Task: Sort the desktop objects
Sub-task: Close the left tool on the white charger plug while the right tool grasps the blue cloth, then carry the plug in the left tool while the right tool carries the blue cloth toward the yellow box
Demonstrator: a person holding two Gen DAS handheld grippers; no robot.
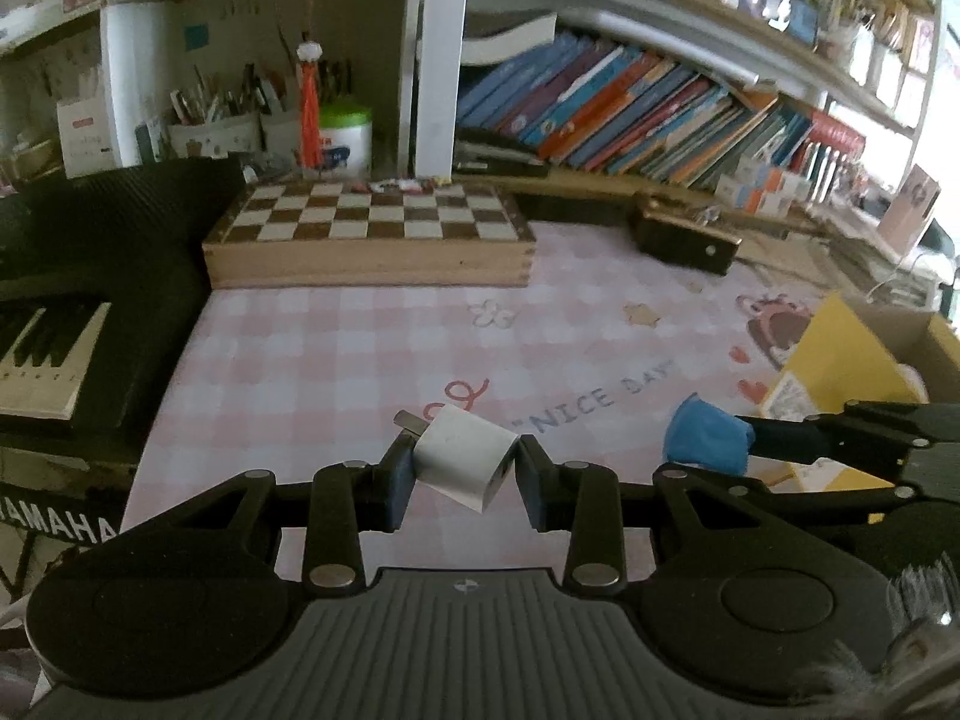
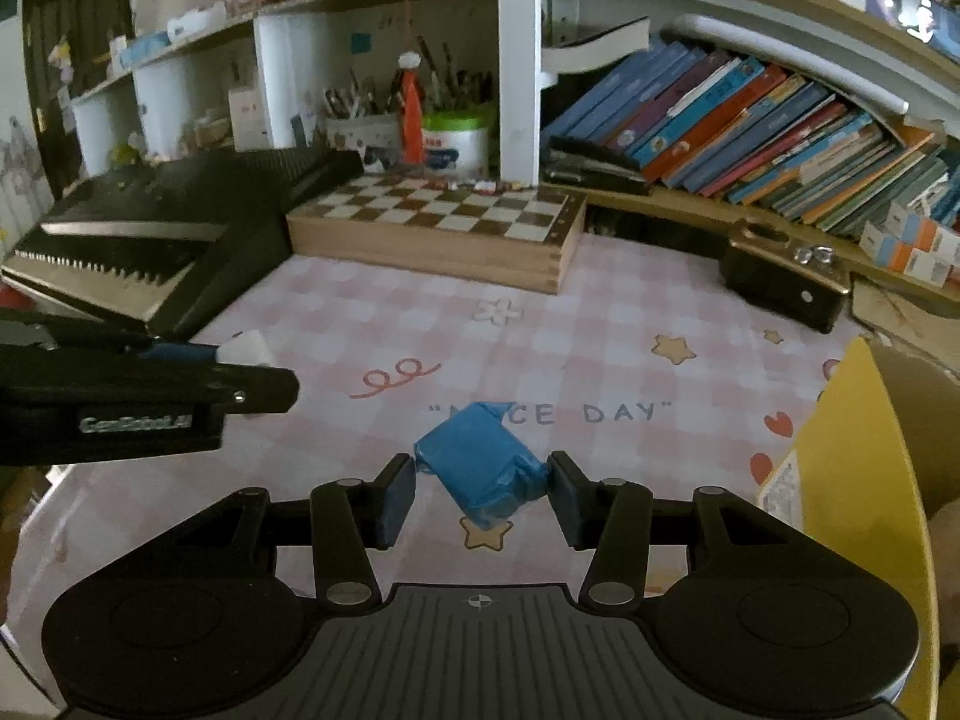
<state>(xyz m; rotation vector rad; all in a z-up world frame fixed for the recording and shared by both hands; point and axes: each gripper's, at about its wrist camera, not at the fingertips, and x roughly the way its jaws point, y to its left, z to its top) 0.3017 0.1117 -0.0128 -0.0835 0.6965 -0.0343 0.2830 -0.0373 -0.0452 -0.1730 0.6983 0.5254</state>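
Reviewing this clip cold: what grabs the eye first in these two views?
Each gripper holds something: the left gripper pinches a white plug adapter, the right gripper a blue-wrapped packet, both over the pink checked mat. Behind sit a wooden chessboard box and, left, a black keyboard.

White plug adapter [image 1: 465, 459] sits pinched between the left gripper [image 1: 462, 471] pads, tilted, metal prongs poking up and to the left past the left-hand pad, its port face angled down to the right. Over to the other side, a blue wrapped packet [image 2: 483, 465], crinkled and twisted at the ends, lies slantwise between the right gripper [image 2: 483, 495] pads, clamped at both ends.
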